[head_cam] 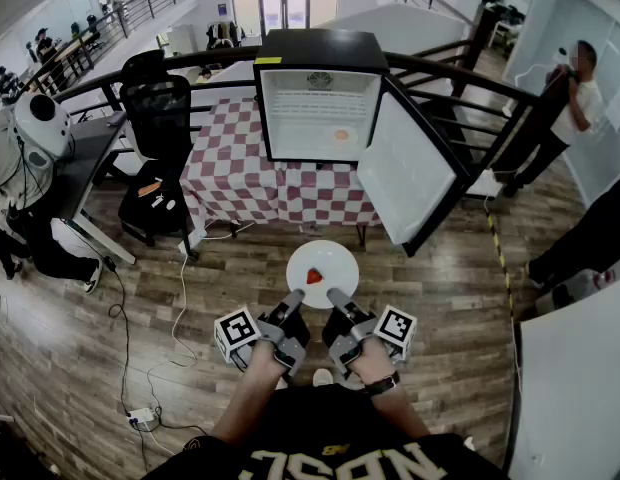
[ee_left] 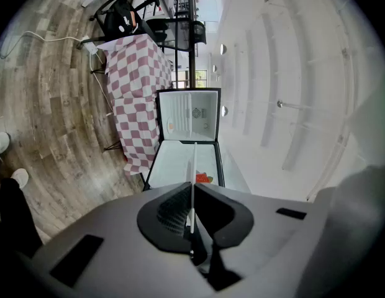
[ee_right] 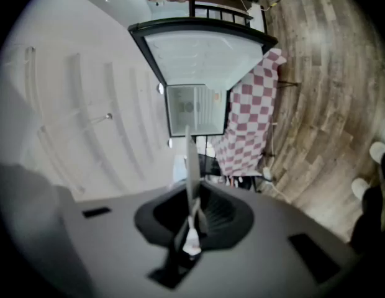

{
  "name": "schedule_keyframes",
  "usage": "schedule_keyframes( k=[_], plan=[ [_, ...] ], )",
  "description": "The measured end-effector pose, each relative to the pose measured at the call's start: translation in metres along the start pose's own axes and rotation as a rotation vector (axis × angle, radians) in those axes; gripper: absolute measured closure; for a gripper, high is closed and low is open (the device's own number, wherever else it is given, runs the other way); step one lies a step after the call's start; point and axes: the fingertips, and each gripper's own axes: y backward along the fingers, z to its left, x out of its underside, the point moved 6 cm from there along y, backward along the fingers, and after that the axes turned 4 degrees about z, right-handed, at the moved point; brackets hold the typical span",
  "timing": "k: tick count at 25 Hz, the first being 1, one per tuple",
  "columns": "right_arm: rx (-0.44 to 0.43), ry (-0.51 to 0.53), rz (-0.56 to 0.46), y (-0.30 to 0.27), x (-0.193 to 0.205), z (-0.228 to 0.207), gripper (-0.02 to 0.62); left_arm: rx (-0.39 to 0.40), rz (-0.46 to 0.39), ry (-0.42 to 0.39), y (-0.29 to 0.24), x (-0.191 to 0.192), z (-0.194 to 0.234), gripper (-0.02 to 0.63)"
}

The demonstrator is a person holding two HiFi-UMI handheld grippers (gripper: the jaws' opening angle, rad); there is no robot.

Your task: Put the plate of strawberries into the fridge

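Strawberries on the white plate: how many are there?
1: a red strawberry lies near the middle of the round white plate. The head view shows nearly the whole plate, so another is unlikely to be hidden.

A grey-brown wood-plank floor (head_cam: 120,268) fills the near room. Farther off, a table draped in a red-and-white checked cloth (head_cam: 230,173) stands before a black metal railing (head_cam: 215,58), with a black mesh office chair (head_cam: 155,103) at its left. Bright glass doors (head_cam: 282,8) light the far end.

- A red-and-white checkered tablecloth (head_cam: 235,178) covers the table.
- A black office chair (head_cam: 155,116) stands just left of it.
- A white power strip (head_cam: 142,418) lies on the wooden floor (head_cam: 430,293).
- A person (head_cam: 573,103) stands far right.
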Motion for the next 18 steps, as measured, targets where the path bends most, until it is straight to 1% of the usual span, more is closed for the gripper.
schedule_keyframes(
  k=[4,8,18],
  plan=[
    [-0.006,0.013,0.012,0.003,-0.007,0.006,0.555,0.001,-0.015,-0.004,-0.005,0.004,-0.004,0.572],
    [-0.020,0.024,0.033,0.004,-0.017,0.011,0.555,0.012,-0.034,0.010,-0.013,0.009,-0.008,0.572],
    [-0.050,0.005,0.068,0.005,-0.028,0.003,0.555,0.005,-0.084,0.036,-0.018,0.018,-0.001,0.572]
  ],
)
